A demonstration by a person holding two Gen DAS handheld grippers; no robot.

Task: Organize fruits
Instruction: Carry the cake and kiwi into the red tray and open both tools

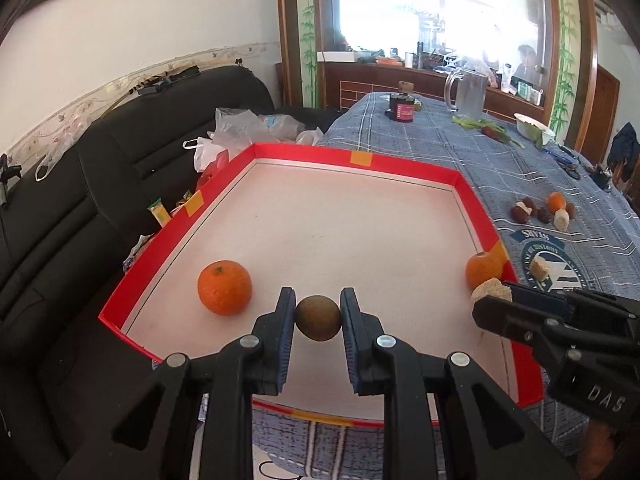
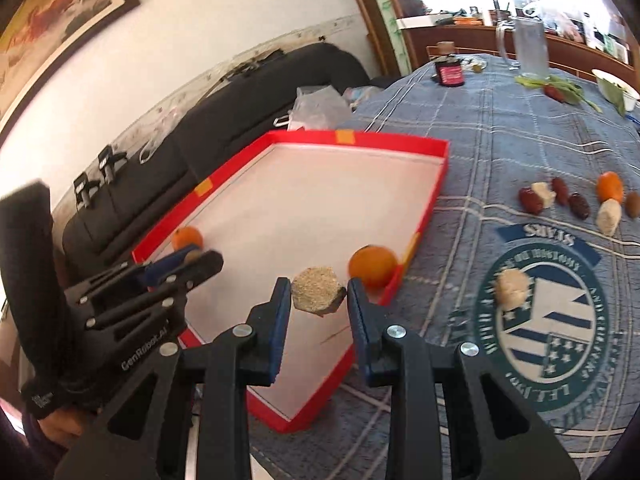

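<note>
Red-walled shallow cardboard tray [image 1: 468, 184]: above its near end we carry a round brown fruit [image 1: 318, 317] clamped in the left gripper [image 1: 318, 312] jaws, and a pale rough chunk [image 2: 317, 290] clamped in the right gripper [image 2: 319, 300]. Next, we think, lower and release inside.

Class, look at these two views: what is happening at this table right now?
A person is sorting fruit into a red tray with a gripper in each hand. The left gripper holds a small brown round fruit above the tray floor. The right gripper holds a pale rough chunk over the tray's near corner. Two oranges already sit in the tray. More pieces wait on the blue tablecloth.
</note>
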